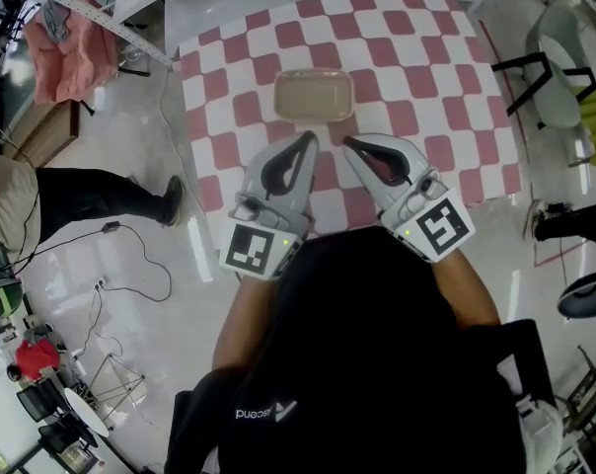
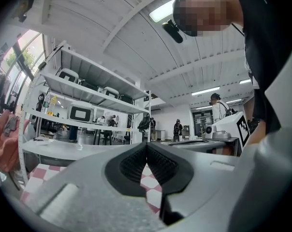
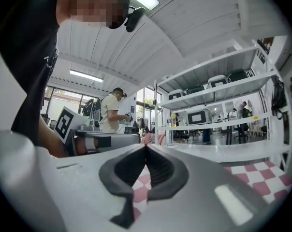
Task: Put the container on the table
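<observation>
Container down on the table, both grippers clear

Container [image 1: 314,96]: shallow beige tray with a rounded-rectangle outline and smooth walls. Likely light plastic. It sits flat and upright on the pink-and-white checked table [image 1: 426,57], around mid-table.

Left gripper [image 2: 146,145] and right gripper [image 3: 146,146]: jaws pressed tip to tip, with nothing between the ribbed black pads. Both are held level on the near side of the container, apart from it.

Judgement: the placing looks finished. To close it out well, back away straight and stay off the rim. A tray this light would probably slide if nudged.
</observation>
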Demonstrator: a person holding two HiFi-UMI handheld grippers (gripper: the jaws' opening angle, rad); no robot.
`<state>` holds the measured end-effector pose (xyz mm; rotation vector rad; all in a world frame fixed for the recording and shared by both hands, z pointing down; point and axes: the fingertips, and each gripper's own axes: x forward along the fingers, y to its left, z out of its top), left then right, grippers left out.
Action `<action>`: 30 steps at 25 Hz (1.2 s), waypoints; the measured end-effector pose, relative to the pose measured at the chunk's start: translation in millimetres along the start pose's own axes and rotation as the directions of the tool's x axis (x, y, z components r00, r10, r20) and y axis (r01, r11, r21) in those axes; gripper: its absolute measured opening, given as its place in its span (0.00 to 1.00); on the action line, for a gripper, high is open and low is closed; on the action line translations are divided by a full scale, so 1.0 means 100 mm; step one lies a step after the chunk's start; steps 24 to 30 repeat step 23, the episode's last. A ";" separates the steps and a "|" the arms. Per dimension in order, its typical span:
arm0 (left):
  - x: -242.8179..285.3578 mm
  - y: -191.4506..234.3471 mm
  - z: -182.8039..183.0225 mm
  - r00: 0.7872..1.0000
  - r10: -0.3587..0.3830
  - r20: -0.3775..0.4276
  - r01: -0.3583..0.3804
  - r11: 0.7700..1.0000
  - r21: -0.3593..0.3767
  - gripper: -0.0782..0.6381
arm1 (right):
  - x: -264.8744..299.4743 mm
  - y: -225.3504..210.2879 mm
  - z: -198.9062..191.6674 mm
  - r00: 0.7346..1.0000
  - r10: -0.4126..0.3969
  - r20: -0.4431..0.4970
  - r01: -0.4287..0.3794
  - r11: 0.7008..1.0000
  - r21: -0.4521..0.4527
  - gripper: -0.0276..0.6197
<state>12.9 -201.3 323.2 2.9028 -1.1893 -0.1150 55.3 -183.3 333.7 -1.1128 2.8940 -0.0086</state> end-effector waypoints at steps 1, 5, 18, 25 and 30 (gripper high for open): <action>0.00 0.00 0.00 1.000 -0.001 -0.001 0.001 1.000 0.000 0.12 | 0.01 0.00 -0.01 1.000 0.002 -0.002 -0.002 1.000 0.000 0.05; 0.00 0.03 -0.04 1.000 0.006 -0.005 -0.006 1.000 0.001 0.12 | 0.02 0.01 -0.03 1.000 0.009 -0.006 -0.009 1.000 0.003 0.05; 0.02 0.01 -0.04 1.000 -0.011 -0.007 0.011 1.000 0.003 0.12 | 0.00 0.00 -0.06 1.000 0.018 -0.019 -0.017 1.000 0.010 0.05; 0.03 0.00 -0.04 1.000 -0.012 -0.009 0.012 1.000 -0.005 0.12 | 0.00 0.00 -0.06 1.000 0.020 -0.020 -0.020 1.000 0.012 0.05; 0.03 0.00 -0.04 1.000 -0.012 -0.009 0.012 1.000 -0.005 0.12 | 0.00 0.00 -0.06 1.000 0.020 -0.020 -0.020 1.000 0.012 0.05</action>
